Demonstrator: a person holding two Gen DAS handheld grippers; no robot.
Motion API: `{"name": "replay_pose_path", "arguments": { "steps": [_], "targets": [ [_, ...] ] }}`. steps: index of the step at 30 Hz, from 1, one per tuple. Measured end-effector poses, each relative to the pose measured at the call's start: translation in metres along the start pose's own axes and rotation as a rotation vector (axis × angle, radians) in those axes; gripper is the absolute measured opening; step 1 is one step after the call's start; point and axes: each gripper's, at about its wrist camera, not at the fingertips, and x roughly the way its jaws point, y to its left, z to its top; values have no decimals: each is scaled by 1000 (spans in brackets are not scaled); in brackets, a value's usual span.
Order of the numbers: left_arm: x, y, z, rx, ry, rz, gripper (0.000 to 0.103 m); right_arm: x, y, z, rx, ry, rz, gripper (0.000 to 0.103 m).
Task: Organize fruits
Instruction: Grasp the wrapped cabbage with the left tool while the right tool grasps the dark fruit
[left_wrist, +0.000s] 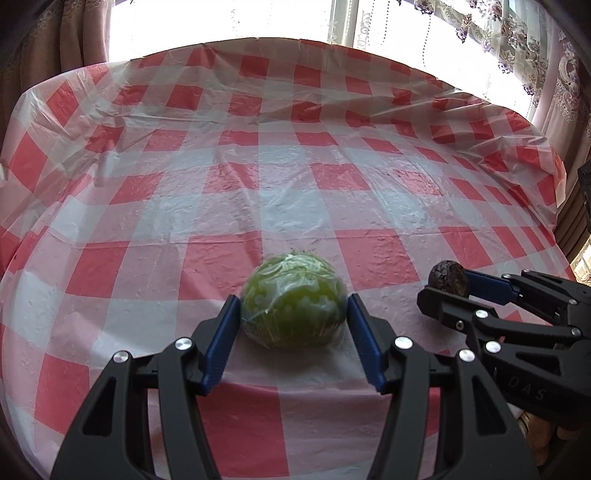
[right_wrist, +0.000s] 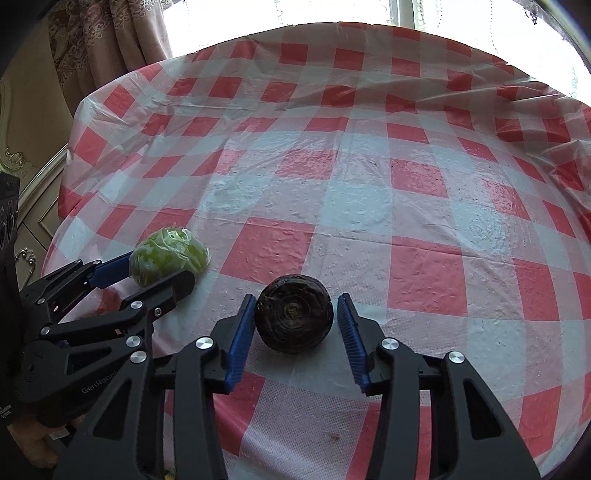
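A green fruit wrapped in clear film (left_wrist: 293, 301) rests on the checked tablecloth between the blue pads of my left gripper (left_wrist: 293, 306), which touch both its sides. It also shows in the right wrist view (right_wrist: 166, 256). A dark brown round fruit (right_wrist: 293, 319) sits on the cloth between the pads of my right gripper (right_wrist: 295, 314), with small gaps on both sides. In the left wrist view the dark fruit (left_wrist: 448, 277) sits at the right gripper's (left_wrist: 448, 291) tips.
The round table (left_wrist: 258, 166) carries a red-and-white checked plastic cloth. Curtains and a bright window stand behind it (left_wrist: 498, 33). A cream cabinet (right_wrist: 33, 177) stands left of the table. The table's far edge (right_wrist: 332, 27) curves close to the window.
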Motion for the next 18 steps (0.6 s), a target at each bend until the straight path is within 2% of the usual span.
{"name": "replay_pose_path", "arguments": {
  "steps": [18],
  "targets": [
    [-14, -12, -6, 44, -26, 21, 59, -23, 2, -15, -1, -53, -86, 39]
  ]
}}
